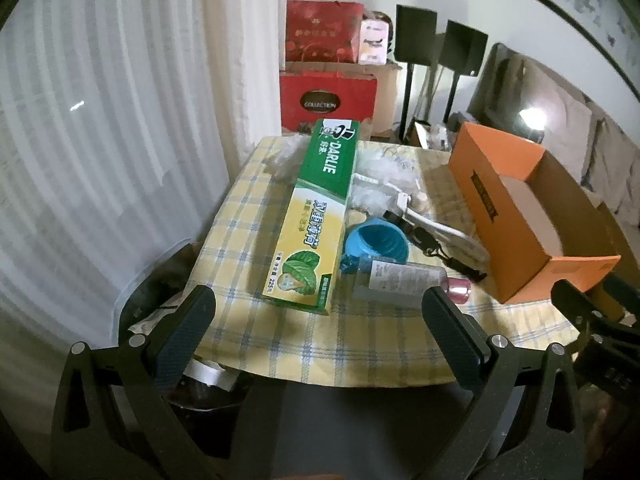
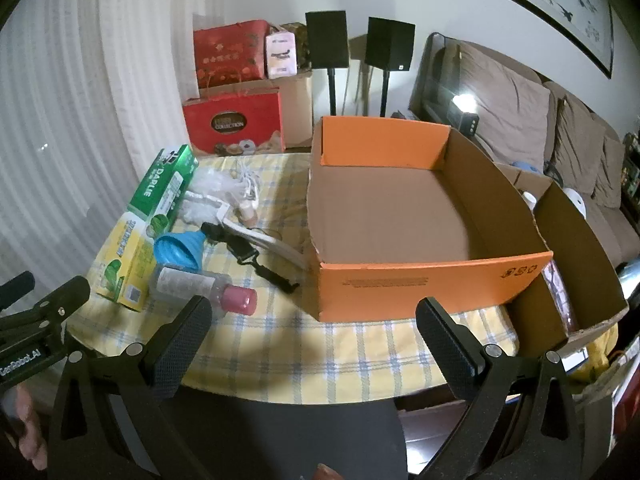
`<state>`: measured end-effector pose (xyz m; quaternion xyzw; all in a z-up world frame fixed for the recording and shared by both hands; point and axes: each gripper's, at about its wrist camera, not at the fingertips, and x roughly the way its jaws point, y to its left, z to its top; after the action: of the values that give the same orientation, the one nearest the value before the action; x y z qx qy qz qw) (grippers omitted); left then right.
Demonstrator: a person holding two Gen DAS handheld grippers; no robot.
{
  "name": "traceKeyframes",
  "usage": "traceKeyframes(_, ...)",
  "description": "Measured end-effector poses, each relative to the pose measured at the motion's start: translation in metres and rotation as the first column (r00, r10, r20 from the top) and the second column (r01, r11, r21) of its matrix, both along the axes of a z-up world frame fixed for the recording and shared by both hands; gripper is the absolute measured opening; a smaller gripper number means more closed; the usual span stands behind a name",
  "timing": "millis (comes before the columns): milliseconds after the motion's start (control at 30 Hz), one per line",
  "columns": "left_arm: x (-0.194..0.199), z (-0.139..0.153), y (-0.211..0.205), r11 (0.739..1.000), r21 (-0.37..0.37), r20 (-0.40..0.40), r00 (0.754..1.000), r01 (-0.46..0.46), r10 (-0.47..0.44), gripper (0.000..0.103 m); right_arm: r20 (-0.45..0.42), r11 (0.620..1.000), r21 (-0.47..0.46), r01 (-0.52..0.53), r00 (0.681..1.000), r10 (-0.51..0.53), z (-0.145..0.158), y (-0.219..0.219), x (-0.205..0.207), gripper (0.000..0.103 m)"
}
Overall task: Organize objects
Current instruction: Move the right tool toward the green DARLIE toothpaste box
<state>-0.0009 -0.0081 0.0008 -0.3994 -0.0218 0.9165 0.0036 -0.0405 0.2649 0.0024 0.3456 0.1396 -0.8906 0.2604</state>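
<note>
A green and yellow Darlie toothpaste box (image 1: 316, 216) (image 2: 152, 216) lies on the checked tablecloth (image 1: 320, 344). Beside it are a blue funnel (image 1: 376, 246) (image 2: 178, 250), a clear bottle with a pink cap (image 1: 404, 280) (image 2: 208, 288), a black strap clip (image 2: 256, 256) and white plastic items (image 1: 380, 188). An empty orange cardboard box (image 2: 420, 220) (image 1: 520, 216) stands to the right. My left gripper (image 1: 320, 320) is open and empty at the table's near edge, facing the toothpaste box. My right gripper (image 2: 316, 332) is open and empty in front of the orange box.
A second brown cardboard box (image 2: 580, 256) with items stands right of the orange one. Red gift boxes (image 2: 236, 124), two black speakers on stands (image 2: 360, 44) and a sofa (image 2: 540, 120) are behind the table. White curtains (image 1: 100, 140) hang at left.
</note>
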Motion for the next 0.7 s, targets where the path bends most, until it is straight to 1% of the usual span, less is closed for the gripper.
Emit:
traceKeyframes(200,-0.001,0.0,0.0,1.0,-0.013,-0.003,1.0,-0.007,0.007,0.103,-0.015,1.0,0.007,-0.016,1.0,0.016,0.0,-0.007,0.001,0.103)
traceKeyframes(700,-0.005,0.001,-0.01,1.0,-0.004,-0.024,0.999,-0.021,0.021,0.103,-0.016,0.999,0.008,-0.05,0.999,0.05,-0.001,-0.018,0.002,0.103)
